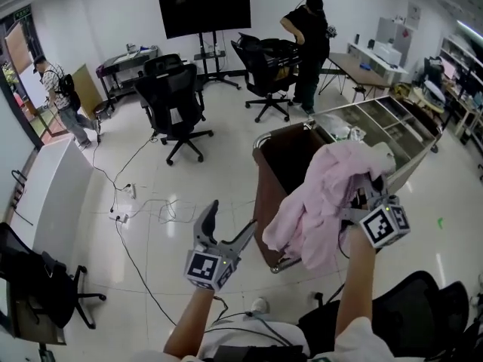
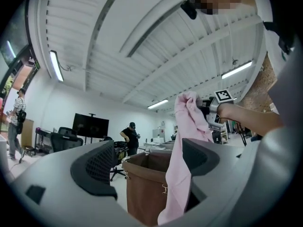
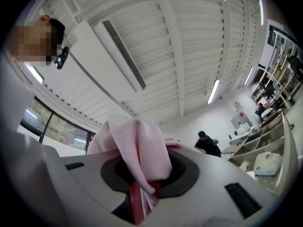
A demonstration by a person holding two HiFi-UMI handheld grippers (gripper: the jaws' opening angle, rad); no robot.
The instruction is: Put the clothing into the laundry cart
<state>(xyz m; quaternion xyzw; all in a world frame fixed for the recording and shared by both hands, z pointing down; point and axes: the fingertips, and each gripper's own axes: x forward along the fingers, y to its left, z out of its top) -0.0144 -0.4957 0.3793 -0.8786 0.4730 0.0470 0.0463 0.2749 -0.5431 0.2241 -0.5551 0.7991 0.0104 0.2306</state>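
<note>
Closest to the head camera, the left gripper [image 1: 232, 216] is held out low over the pale tiled floor [image 1: 151, 225]. Its grey jaws stand wide apart with nothing between them. In the left gripper view they frame the cart and the hanging cloth from a short way off without touching either.

To its right, the right gripper [image 1: 377, 211] is raised higher and tilted upward. Its jaws are closed tight on a bunched fold of a soft pink cloth garment [image 1: 324, 202]. In the right gripper view the fold stands up out of the pinch, with a strip of red showing beneath it.

From that grip the pink garment hangs with its long axis near vertical, top end at the jaws and loose end pointing at the floor. It drapes at the near right corner of the laundry cart [image 1: 283, 164], a deep brown fabric bin on a metal frame with its mouth open upward. In the left gripper view its lower end falls below the cart's rim on the outside of the near wall. Whether the cloth touches the rim cannot be told.

Beyond the cart stand black office chairs [image 1: 175, 100], a large black screen on a wheeled stand [image 1: 204, 10], and a person in black clothes [image 1: 309, 47].
</note>
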